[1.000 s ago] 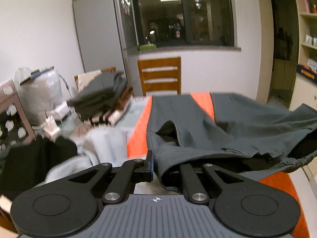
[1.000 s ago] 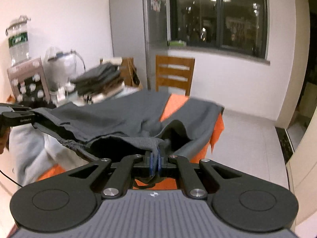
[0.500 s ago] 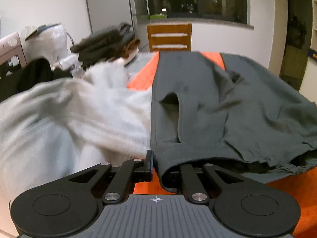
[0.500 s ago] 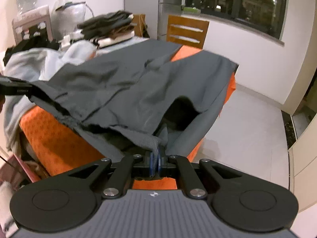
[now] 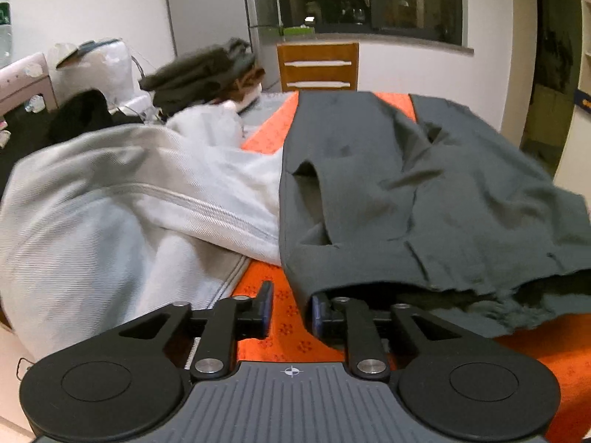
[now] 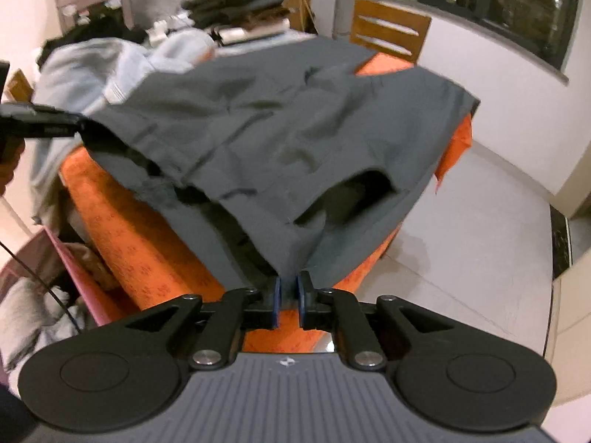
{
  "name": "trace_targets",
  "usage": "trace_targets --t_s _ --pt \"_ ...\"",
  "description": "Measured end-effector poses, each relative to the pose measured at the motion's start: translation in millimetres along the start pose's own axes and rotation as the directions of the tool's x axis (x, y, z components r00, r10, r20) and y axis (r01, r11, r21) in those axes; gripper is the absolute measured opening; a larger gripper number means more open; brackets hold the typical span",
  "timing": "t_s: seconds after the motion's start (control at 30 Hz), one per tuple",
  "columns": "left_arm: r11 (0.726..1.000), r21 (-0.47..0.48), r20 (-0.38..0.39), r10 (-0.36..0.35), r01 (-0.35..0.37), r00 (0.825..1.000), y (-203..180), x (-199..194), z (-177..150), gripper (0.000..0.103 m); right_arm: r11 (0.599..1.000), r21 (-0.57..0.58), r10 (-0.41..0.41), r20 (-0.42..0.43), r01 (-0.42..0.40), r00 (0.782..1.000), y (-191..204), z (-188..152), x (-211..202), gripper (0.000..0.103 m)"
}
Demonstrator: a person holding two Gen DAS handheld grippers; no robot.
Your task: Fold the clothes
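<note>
Releasing grey shorts point(image 5: 424, 192) onto orange table point(image 5: 291, 317).
My left claw point(image 5: 289, 308) and right claw point(image 6: 289, 301) are both spreading; waistband slack, flat for folding.

Warm indoor light, fisheye-bent edges, slight motion blur (left side).

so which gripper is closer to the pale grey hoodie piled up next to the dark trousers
Left. The left gripper, jaws opening, sits right beside the pale grey hoodie, at the dark trousers' near corner. The right gripper, also opening, is at the trousers' opposite corner, the whole garment between it and the hoodie.
</note>
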State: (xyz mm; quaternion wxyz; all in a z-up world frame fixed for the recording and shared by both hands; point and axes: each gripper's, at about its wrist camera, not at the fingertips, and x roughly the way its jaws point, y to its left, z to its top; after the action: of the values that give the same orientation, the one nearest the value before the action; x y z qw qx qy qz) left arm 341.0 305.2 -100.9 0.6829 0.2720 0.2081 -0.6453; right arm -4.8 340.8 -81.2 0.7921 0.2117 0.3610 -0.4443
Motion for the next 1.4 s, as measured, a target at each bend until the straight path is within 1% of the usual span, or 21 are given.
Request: trace_targets --t_s 0.1,0.13,0.2,0.3,0.37,0.4,0.5,0.57,0.7,0.77,0.83,0.87,0.93,1.0,1.03,1.07,1.1,1.13,1.17,1.27,1.4 --pt "0.997 0.082 0.01 0.01 -0.01 1.0 -12.6 -3.9 0.9 0.044 1.0 -0.022 0.006 0.045 -0.005 0.999 0.7 14.4 -12.5 0.015" --pt "0.993 0.12 0.012 0.013 -0.015 1.0 -17.5 -2.3 0.3 0.046 0.999 -0.034 0.004 0.054 -0.002 0.999 2.6 18.1 -13.1 0.018" --pt "0.98 0.197 0.005 0.02 -0.02 1.0 -26.9 5.3 -2.3 0.046 0.998 -0.07 -0.002 0.054 0.005 0.999 10.4 22.4 -6.4 0.032" --pt "0.961 0.276 0.001 0.001 -0.001 1.0 -36.7 11.3 -2.1 0.049 0.991 -0.134 -0.013 0.044 0.018 0.999 25.4 24.3 7.7 0.037" --pt "0.949 0.316 0.019 -0.017 0.01 1.0 -42.4 10.2 -0.6 0.057 0.982 -0.188 -0.024 0.03 0.029 0.999 38.1 22.0 20.1 0.04" --pt "0.944 0.33 0.031 -0.035 0.023 0.999 -44.5 8.2 0.6 0.058 0.974 -0.224 -0.033 0.024 0.038 0.999 44.8 20.5 26.3 0.041" --pt "0.928 0.368 0.068 -0.096 0.064 0.993 -51.3 3.1 4.3 0.064 0.938 -0.336 -0.077 0.024 0.081 0.997 63.5 17.3 45.8 0.041" --pt "0.906 0.415 0.086 -0.126 0.08 0.988 -57.3 1.1 4.5 0.065 0.915 -0.389 -0.105 0.03 0.108 0.994 70.8 17.4 56.1 0.041" --pt "0.858 0.51 0.125 -0.14 0.057 0.982 -68.4 -0.9 1.5 0.068 0.869 -0.47 -0.153 0.044 0.155 0.987 80.5 19.4 73.8 0.041" --pt "0.839 0.542 0.135 -0.152 0.055 0.979 -71.2 -1.2 0.7 0.073 0.855 -0.493 -0.161 0.044 0.162 0.986 82.2 20.6 80.0 0.04" --pt "0.813 0.58 0.129 -0.161 0.057 0.979 -73.2 2.6 -1.5 0.077 0.846 -0.507 -0.165 0.043 0.164 0.985 82.5 20.8 84.2 0.035" --pt "0.795 0.605 0.124 -0.154 0.048 0.98 -74.0 7.3 -3.8 0.077 0.844 -0.511 -0.166 0.042 0.164 0.985 81.8 20.6 85.7 0.025" --pt "0.759 0.651 0.117 -0.13 0.023 0.985 -75.2 17.9 -9.6 0.077 0.849 -0.504 -0.161 0.035 0.156 0.986 79.0 21.4 86.1 0.017" --pt "0.738 0.674 0.097 -0.122 0.025 0.988 -74.1 29.1 -14.4 0.076 0.86 -0.487 -0.151 0.038 0.151 0.988 75.9 23.1 83.9 0.008" --pt "0.73 0.683 0.09 -0.116 0.024 0.989 -73.7 34.1 -16.6 0.07 0.865 -0.478 -0.148 0.044 0.151 0.988 74.5 23.7 82.1 0.007" --pt "0.723 0.69 0.093 -0.106 0.012 0.99 -73.1 37.5 -18.5 0.054 0.871 -0.468 -0.144 0.049 0.15 0.988 73.1 24.7 80.1 0.006" --pt "0.721 0.693 0.108 -0.09 -0.01 0.99 -72.4 38.9 -19.3 0.044 0.878 -0.455 -0.141 0.054 0.15 0.989 71.8 26.6 76.9 0.006" --pt "0.726 0.687 0.126 -0.074 -0.033 0.989 -70.9 38.8 -17.9 0.024 0.885 -0.44 -0.138 0.061 0.151 0.989 70.5 28.8 73.0 0.005" --pt "0.743 0.668 0.139 -0.067 -0.044 0.988 -67.0 36.7 -13.8 0.006 0.893 -0.423 -0.136 0.07 0.153 0.988 68.9 31.8 68.1 0.005" --pt "0.826 0.561 0.186 -0.062 -0.054 0.98 -49.9 23.0 6.9 0.006 0.909 -0.38 -0.138 0.12 0.174 0.983 64.4 44.5 47.6 0.005" --pt "0.902 0.421 0.289 -0.037 -0.092 0.957 -31.6 -8.0 38.9 0.006 0.925 -0.31 -0.159 0.211 0.221 0.964 54.6 66.1 12.7 0.005"
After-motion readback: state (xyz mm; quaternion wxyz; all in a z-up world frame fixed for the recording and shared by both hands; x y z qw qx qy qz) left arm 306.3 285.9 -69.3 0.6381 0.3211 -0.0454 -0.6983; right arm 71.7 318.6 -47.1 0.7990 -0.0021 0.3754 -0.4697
